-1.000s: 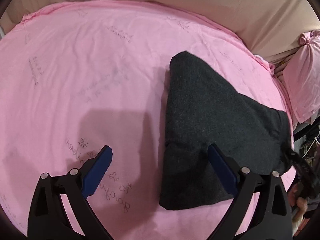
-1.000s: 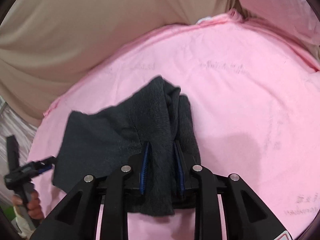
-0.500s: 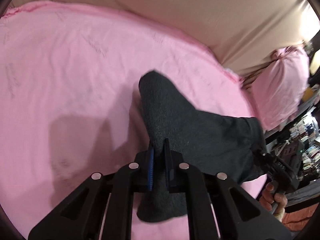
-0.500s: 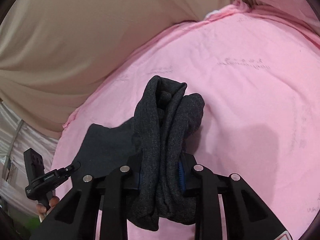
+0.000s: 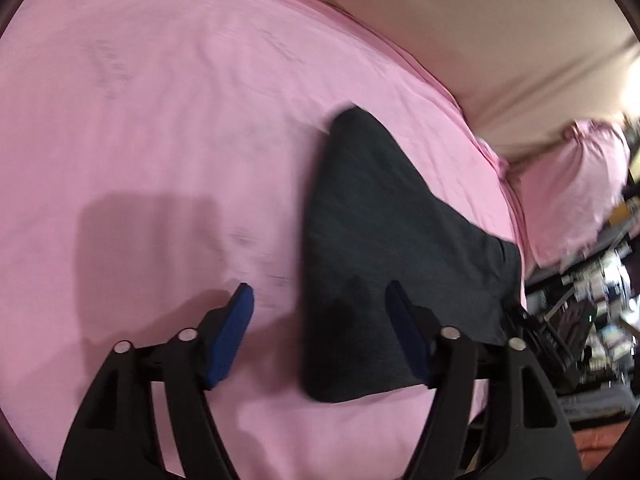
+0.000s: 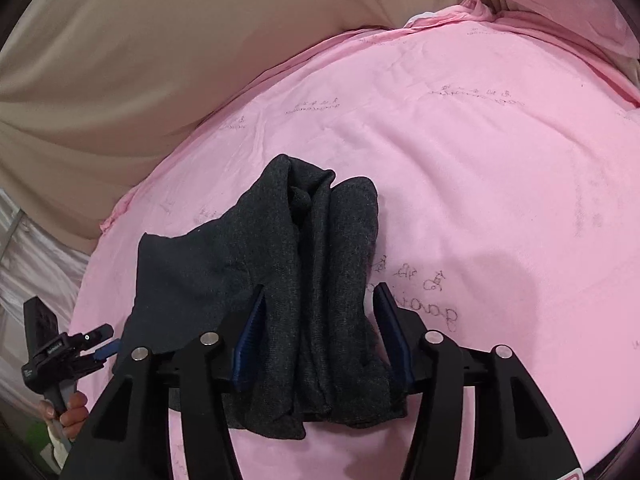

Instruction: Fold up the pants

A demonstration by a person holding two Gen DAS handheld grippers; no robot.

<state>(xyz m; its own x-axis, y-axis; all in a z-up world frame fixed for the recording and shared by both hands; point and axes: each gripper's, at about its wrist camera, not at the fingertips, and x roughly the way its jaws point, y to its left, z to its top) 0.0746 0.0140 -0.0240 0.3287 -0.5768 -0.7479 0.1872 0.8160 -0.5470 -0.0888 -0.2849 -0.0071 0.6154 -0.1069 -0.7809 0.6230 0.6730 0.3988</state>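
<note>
Pants lie folded on the pink sheet, nearly done.
Left view: my left gripper gapes, straddling the near-left edge, gripping nothing. Right view: right gripper spread around the bunched end; I'd flatten that lump before finishing.

Pink sheet print: dark handwritten-style script repeats across it, too small and curled to read.
Near the right gripper's right finger: script word, letters not legible.
Left view: blurred, nothing readable.
</note>
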